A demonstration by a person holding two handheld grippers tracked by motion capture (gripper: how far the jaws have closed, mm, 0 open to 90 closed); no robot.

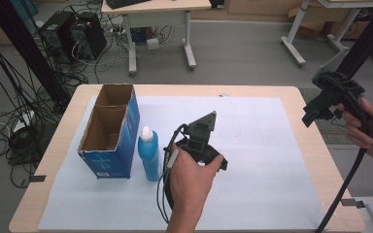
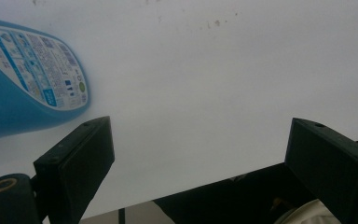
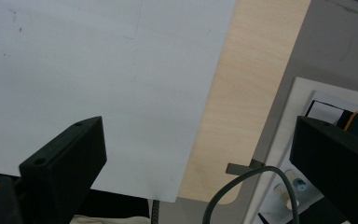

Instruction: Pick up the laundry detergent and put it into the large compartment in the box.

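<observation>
The left hand-held gripper sits low over the white sheet near the middle of the tabletop, its jaws spread wide with nothing between them, as the left gripper view shows. This looks like the approach step: the bottle stands just to its left, untouched, and seems the thing to be picked up, perhaps for the box beside it. The next move would call for swinging the open jaws leftward to straddle the bottle's body, level and square, before closing; a grip too high near the cap could tip it. The bottle is blue with a white cap, upright on the sheet, close against the right wall of the box; in the left gripper view its printed label shows at the upper left, clear of the jaws. The right hand-held gripper is held up at the right edge of the tabletop, well apart, jaws also wide and empty. Farther left, the blue box stands open-topped with two compartments, both seemingly empty.
</observation>
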